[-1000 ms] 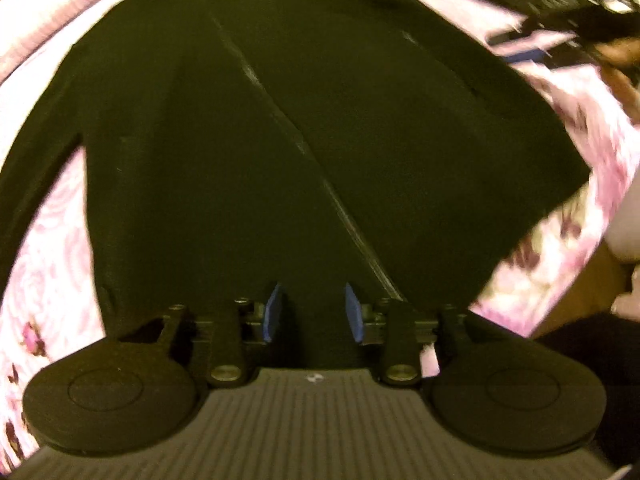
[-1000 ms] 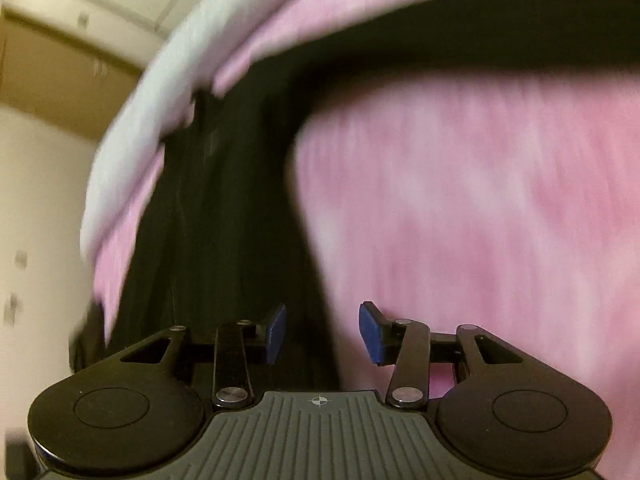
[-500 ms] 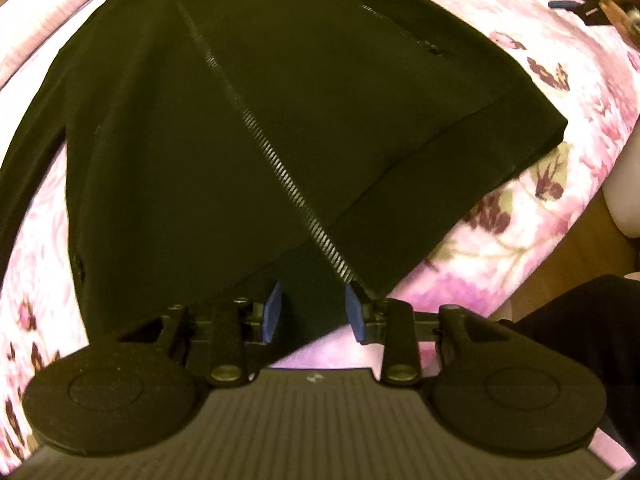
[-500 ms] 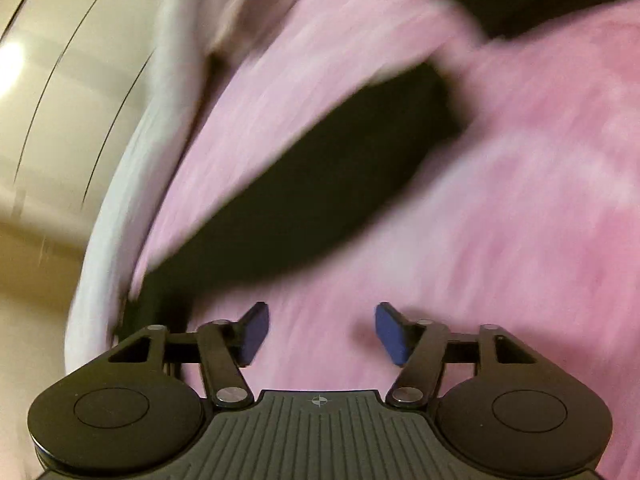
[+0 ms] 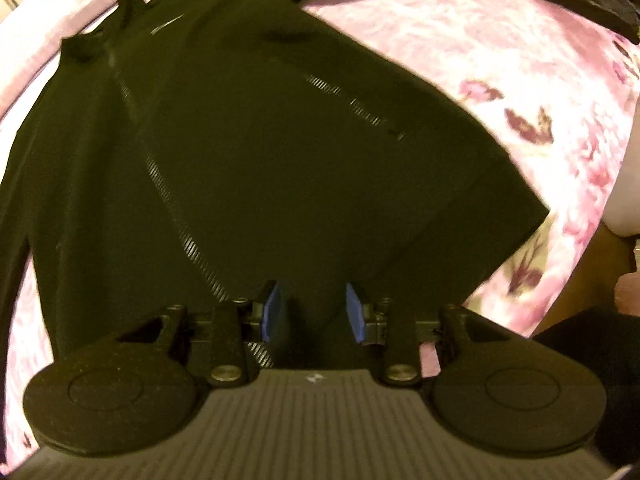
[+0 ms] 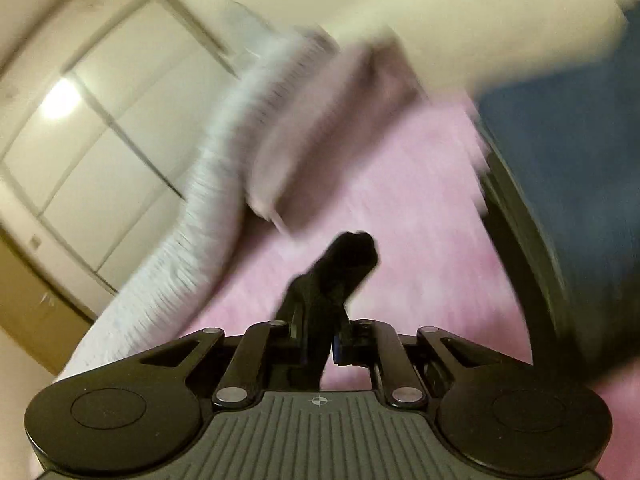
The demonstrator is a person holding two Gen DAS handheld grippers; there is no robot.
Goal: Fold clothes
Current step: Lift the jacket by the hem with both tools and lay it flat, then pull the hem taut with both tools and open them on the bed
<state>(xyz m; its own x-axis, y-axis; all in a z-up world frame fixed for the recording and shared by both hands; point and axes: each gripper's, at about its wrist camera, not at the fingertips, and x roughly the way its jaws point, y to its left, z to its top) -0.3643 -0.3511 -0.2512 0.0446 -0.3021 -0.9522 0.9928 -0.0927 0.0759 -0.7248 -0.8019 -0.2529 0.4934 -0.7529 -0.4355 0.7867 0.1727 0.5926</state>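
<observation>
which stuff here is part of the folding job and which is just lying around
In the job:
black zip jacket
its sleeve end, clamped in the right gripper
left gripper, open over the hem

Lying about:
floral bedspread
white pillow
blue fabric

Each claw [image 5: 312, 312] [image 6: 320, 346] is black, with 2 blue-padded fingers [image 5: 270, 312], silver pivot screws and a ribbed grey body.

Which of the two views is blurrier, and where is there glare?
Right wrist view: heavy motion smear across the pink bedding; a lamp glare spot on the wardrobe doors. Left wrist view: sharper, dim warm light, black jacket with its zipper teeth readable; fisheye bends both.
</observation>
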